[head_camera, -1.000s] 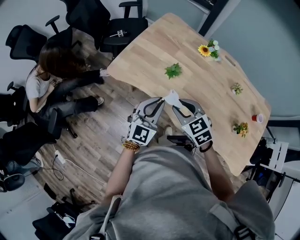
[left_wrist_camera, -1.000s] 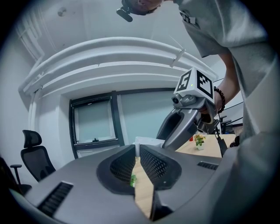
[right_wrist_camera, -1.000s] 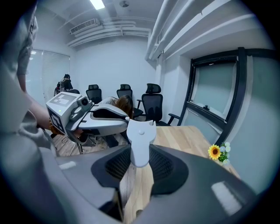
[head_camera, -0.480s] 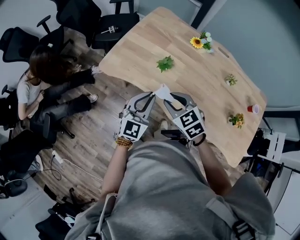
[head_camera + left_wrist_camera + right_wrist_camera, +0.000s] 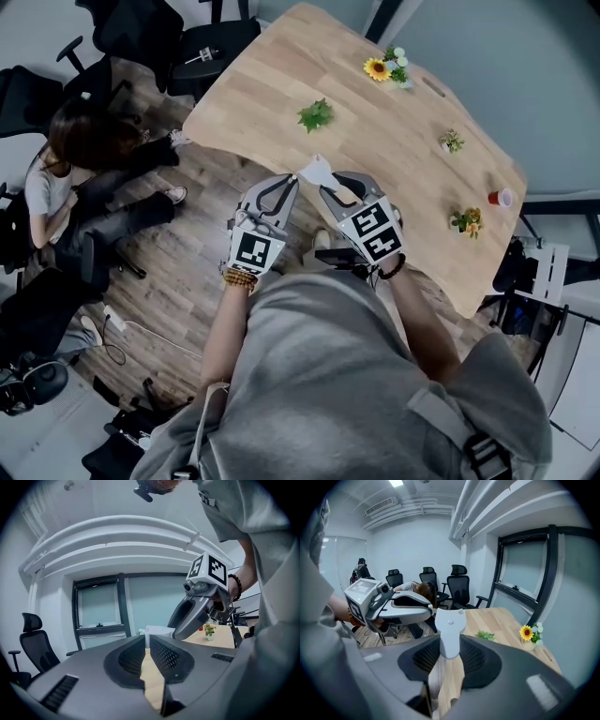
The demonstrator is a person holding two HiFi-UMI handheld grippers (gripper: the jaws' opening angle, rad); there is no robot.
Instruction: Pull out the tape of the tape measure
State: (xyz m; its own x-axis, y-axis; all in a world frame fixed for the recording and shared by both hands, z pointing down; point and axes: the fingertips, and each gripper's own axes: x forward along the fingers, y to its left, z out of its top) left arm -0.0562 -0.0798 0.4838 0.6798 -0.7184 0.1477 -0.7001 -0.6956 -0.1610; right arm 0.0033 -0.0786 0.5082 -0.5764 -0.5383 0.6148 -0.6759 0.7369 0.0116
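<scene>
The fingers (image 5: 477,657) of both grippers meet in the air at the near edge of the long wooden table (image 5: 375,112), tips turned toward each other. The right gripper (image 5: 450,643) is clamped on the pale grey tape measure (image 5: 450,620), whose case stands upright between the pads and sticks out past their tips. The left gripper (image 5: 147,640) has its jaws only a narrow slit apart, with a thin pale edge of the tape measure pinched right at the tips and the rest of the case just beyond them.
</scene>
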